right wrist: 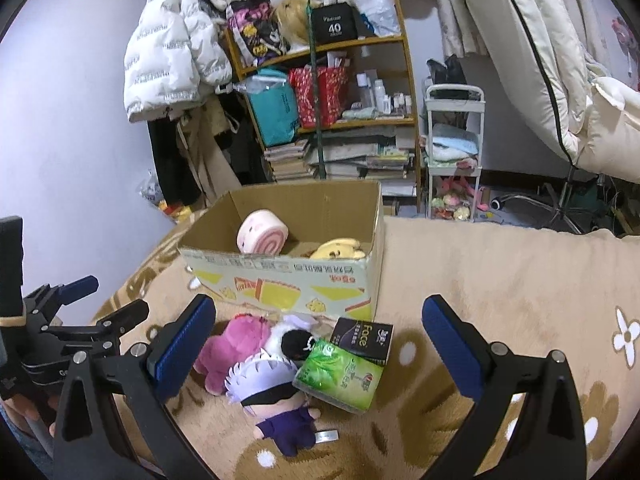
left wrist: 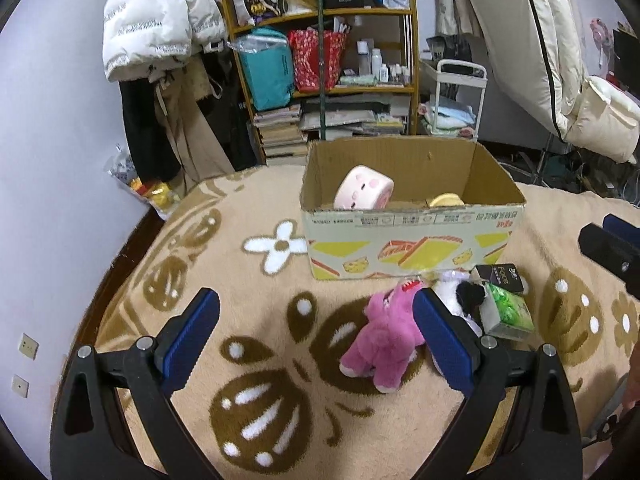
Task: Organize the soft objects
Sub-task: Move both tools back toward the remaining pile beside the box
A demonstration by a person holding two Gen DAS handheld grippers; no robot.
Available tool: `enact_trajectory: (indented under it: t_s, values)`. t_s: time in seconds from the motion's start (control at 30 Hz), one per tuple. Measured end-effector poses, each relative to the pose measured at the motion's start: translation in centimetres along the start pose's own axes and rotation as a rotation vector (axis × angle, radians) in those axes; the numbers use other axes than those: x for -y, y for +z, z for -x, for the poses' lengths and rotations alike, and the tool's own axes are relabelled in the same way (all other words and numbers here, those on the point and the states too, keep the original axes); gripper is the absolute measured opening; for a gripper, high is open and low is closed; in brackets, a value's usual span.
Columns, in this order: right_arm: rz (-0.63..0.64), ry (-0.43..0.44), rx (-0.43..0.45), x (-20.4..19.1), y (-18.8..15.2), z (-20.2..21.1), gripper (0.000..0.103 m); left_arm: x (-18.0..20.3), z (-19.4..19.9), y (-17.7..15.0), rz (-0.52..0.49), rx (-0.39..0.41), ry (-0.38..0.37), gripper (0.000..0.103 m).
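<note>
A cardboard box [left wrist: 412,236] [right wrist: 280,280] stands on the tan blanket and holds a pink roll-shaped plush [left wrist: 364,192] [right wrist: 262,238] and a yellow plush [right wrist: 338,249]. In front of it lie a pink plush animal [left wrist: 384,336] [right wrist: 232,344], a white-haired doll in purple [right wrist: 276,396], a black-and-white plush [left wrist: 464,296] [right wrist: 294,342], a green tissue pack [left wrist: 508,312] [right wrist: 340,378] and a black tissue pack [left wrist: 500,278] [right wrist: 364,340]. My left gripper [left wrist: 316,338] is open above the blanket, the pink plush by its right finger. My right gripper [right wrist: 320,344] is open over the pile.
Beyond the bed stand a cluttered wooden shelf [left wrist: 320,60] [right wrist: 332,92], hanging coats [left wrist: 156,20], a white trolley [right wrist: 454,152] and a folded white duvet [right wrist: 560,60]. The blanket's left edge drops to the floor by the wall [left wrist: 48,160]. A person's hand [right wrist: 28,408] holds the left gripper.
</note>
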State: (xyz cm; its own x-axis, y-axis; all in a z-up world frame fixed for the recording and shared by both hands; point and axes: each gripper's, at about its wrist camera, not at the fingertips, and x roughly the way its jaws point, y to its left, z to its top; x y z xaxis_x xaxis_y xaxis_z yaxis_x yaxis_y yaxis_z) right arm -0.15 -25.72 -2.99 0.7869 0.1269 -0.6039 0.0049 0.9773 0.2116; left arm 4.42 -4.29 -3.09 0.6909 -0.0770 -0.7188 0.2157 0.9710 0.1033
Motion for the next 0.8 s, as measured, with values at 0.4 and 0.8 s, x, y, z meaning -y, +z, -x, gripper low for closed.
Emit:
enact_trajectory:
  t_s: [0.4, 0.8]
  values:
    - [-0.015, -0.017, -0.079, 0.0, -0.5, -2.7, 0.103, 0.5, -3.2, -0.3, 0.014, -0.094, -0.027, 0.096]
    - [-0.022, -0.007, -0.192, -0.3, -1.4, -5.3, 0.103, 1.5, -5.6, -0.9, -0.001, -0.186, -0.029, 0.096]
